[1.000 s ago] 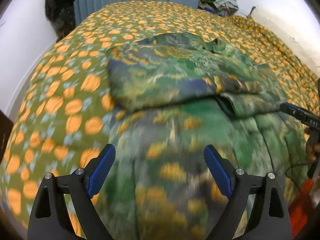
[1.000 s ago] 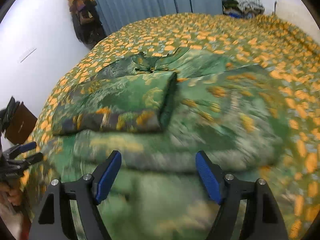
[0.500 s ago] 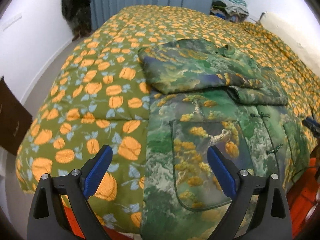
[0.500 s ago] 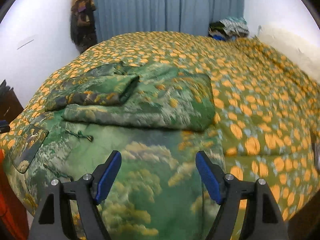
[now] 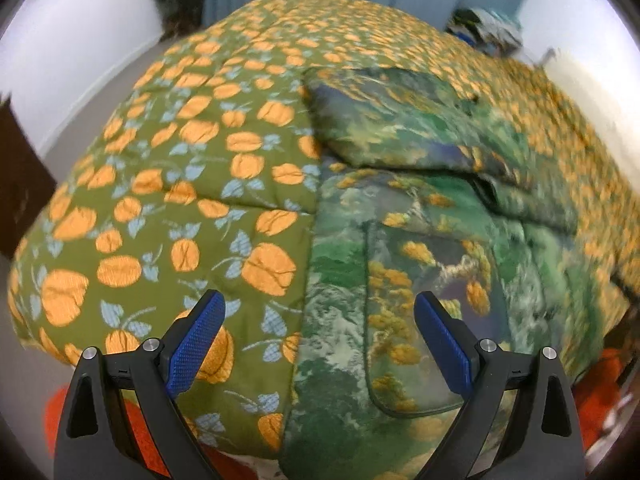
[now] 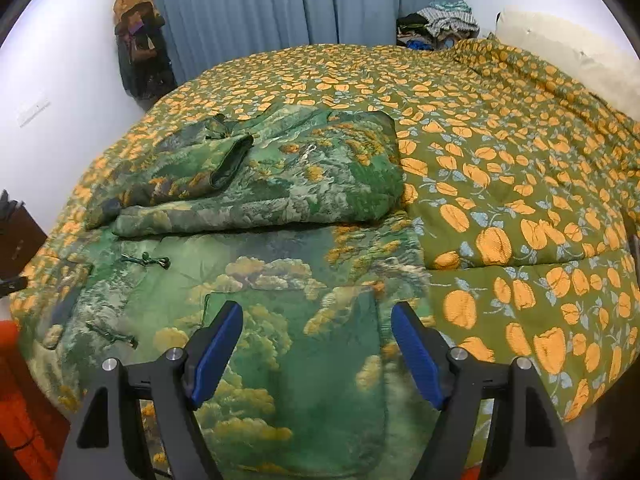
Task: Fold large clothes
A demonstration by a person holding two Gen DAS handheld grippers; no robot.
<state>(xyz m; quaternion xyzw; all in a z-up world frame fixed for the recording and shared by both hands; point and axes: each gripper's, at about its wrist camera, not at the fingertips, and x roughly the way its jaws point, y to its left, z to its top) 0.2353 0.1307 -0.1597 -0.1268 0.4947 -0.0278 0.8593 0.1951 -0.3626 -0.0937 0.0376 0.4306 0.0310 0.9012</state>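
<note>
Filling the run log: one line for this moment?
left gripper: open | right gripper: open | jacket: sleeves folded in, flat on bed

Even, soft indoor light with faint shadows. Both fisheye views curve strongly, with dark corners. The left wrist view is motion-blurred, worst far right of the hand-held gripper (image 5: 318, 342); the right view is sharp.

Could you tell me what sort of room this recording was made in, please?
Most likely a bedroom. A wide bed with an orange-flowered quilt fills the view, blue curtains hang behind it, and a pile of clothes sits in the far corner. A green printed jacket lies partly folded on the quilt.
</note>
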